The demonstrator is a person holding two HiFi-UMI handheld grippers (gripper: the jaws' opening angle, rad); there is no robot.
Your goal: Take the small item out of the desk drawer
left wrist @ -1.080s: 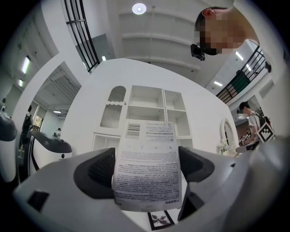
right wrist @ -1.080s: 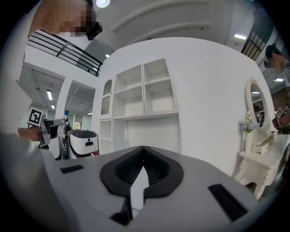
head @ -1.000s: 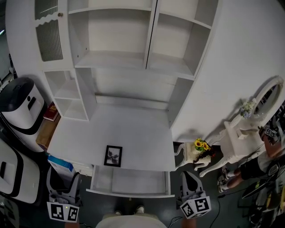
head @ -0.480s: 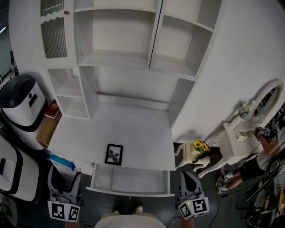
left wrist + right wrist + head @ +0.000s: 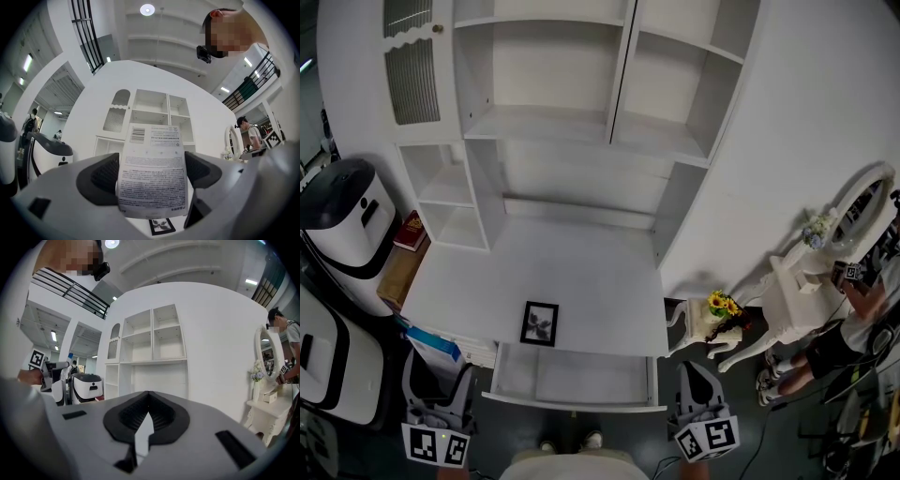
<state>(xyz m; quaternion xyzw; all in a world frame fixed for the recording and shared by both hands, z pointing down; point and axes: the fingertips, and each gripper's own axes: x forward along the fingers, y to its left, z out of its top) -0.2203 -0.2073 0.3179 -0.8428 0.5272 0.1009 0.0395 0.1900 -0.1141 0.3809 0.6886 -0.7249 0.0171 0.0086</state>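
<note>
The desk drawer [image 5: 572, 403] stands pulled out below the white desk [image 5: 581, 272], and its floor looks bare in the head view. My left gripper [image 5: 438, 389] hangs to the drawer's left, below the desk edge. In the left gripper view its jaws [image 5: 152, 164] stand wide, pressing a small white box [image 5: 152, 180] with a barcode and fine print between the pads. My right gripper [image 5: 697, 384] hangs to the drawer's right. Its jaws [image 5: 147, 397] meet with nothing between them.
A small black picture frame [image 5: 539, 324] lies on the desk near its front edge. White shelves [image 5: 609, 141] rise behind. A white machine [image 5: 342, 225] and a red book [image 5: 410, 232] stand at the left. At the right are a white mirror table [image 5: 811, 272], sunflowers [image 5: 724, 305] and a person [image 5: 848, 333].
Hardly anything differs. The head view has tilted slightly, and both grippers stay beside the open drawer.
</note>
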